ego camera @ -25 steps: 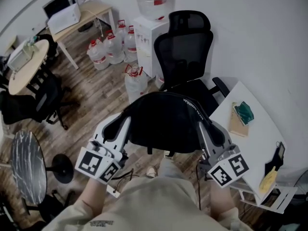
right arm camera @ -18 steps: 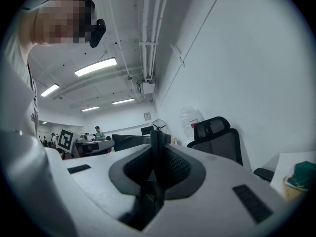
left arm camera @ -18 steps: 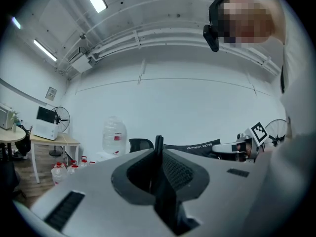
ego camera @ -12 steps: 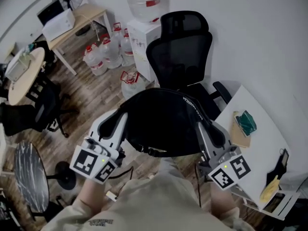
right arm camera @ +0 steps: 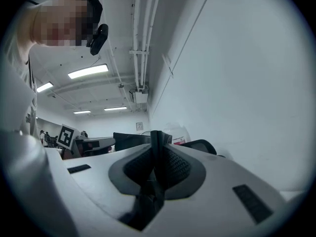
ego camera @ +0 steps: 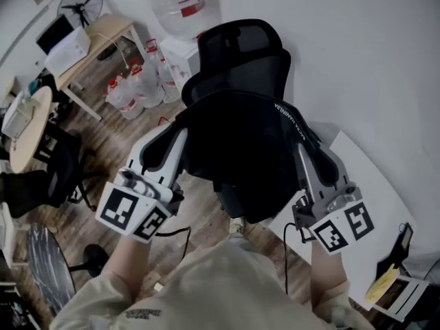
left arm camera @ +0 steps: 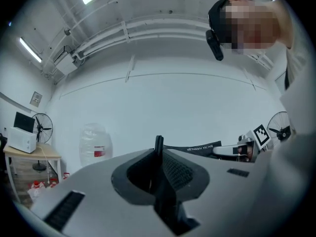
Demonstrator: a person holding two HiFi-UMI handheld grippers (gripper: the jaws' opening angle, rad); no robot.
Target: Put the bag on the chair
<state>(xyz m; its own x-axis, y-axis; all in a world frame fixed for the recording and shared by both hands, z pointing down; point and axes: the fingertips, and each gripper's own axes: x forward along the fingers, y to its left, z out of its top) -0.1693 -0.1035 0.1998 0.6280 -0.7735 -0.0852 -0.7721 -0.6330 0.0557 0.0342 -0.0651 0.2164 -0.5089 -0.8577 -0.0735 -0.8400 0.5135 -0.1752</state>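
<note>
I hold a black bag [ego camera: 240, 157] in the air by its two sides. My left gripper [ego camera: 180, 130] is shut on the bag's left edge, and my right gripper [ego camera: 300, 150] is shut on its right edge. In the left gripper view a thin black strip of the bag [left arm camera: 158, 143] stands pinched between the jaws. The right gripper view shows the same, a black edge [right arm camera: 156, 138] clamped between its pads. The black mesh office chair [ego camera: 237, 50] stands just beyond the bag. Its backrest and headrest show above the bag, and its seat is hidden under it.
A water dispenser with a big bottle [ego camera: 180, 9] stands left of the chair, with several water jugs [ego camera: 134, 84] on the wooden floor. A white table [ego camera: 375, 191] is close on the right. A wooden desk [ego camera: 103, 33] and a round table [ego camera: 27, 126] stand at the left.
Both grippers have carried the bag forward towards the chair. It now hangs over the seat and covers it, where the seat showed before. Both grips are unchanged.
</note>
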